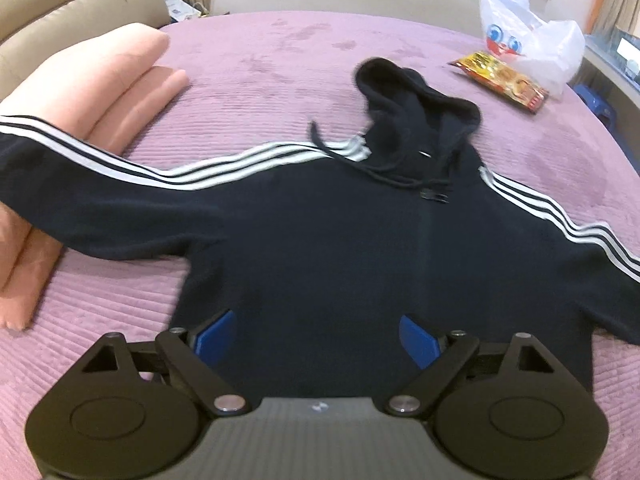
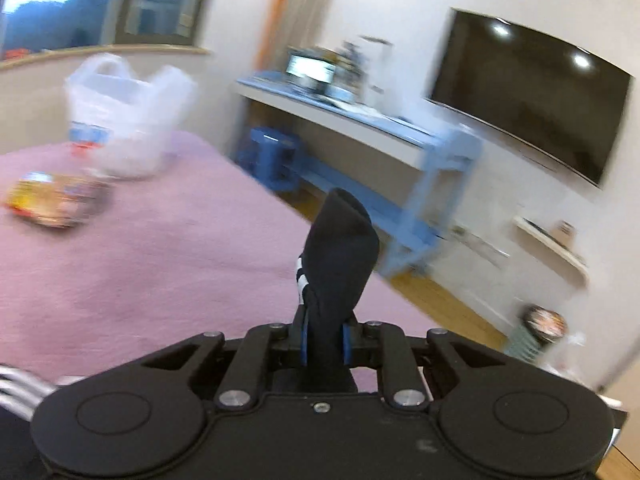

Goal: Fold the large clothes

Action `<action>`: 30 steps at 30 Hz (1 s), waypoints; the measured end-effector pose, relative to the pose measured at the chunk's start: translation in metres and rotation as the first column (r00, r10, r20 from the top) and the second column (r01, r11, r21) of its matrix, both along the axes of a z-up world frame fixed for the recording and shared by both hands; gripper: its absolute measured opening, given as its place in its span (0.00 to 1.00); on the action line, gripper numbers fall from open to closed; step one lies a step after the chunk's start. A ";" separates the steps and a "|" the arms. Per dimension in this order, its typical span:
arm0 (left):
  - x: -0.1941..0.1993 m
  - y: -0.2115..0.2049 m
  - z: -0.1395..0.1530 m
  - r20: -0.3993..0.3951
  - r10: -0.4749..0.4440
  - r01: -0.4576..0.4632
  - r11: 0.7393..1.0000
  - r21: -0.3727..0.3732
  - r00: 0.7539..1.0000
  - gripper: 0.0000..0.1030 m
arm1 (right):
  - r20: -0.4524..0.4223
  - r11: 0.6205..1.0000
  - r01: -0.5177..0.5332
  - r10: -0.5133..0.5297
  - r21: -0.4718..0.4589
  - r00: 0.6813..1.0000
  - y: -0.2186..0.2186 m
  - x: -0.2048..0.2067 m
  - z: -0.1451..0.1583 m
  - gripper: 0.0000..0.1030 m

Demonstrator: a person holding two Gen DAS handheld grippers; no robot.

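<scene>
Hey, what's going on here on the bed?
A person with a handheld claw in each hand is folding a dark navy hoodie with white sleeve stripes, spread flat on the purple ribbed bedspread. The right claw is shut on a sleeve cuff and holds it up. The left claw hangs open above the hem, holding nothing.

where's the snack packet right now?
In the left wrist view the snack packet lies upper right on the purple bedspread, against the white plastic bag and right of the hoodie hood.
</scene>
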State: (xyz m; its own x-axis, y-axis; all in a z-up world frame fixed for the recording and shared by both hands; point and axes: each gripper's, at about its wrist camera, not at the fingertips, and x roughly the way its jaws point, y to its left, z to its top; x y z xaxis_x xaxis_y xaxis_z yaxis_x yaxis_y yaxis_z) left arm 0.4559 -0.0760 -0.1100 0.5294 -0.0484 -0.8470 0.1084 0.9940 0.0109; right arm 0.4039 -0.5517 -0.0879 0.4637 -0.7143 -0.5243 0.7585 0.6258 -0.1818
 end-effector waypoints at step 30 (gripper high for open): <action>0.142 0.096 -0.099 -0.039 -0.017 0.004 0.950 -0.313 0.999 0.85 | -0.207 0.846 -0.344 0.452 0.407 0.868 0.248 0.092 -0.117 0.25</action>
State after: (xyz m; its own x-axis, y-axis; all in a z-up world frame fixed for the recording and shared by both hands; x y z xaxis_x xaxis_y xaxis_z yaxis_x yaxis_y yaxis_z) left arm 0.5981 0.0203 -0.2086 0.4927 -0.3197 -0.8093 0.1124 0.9457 -0.3051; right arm 0.4957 -0.3036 -0.2046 0.4599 -0.2472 -0.8529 0.3774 0.9238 -0.0643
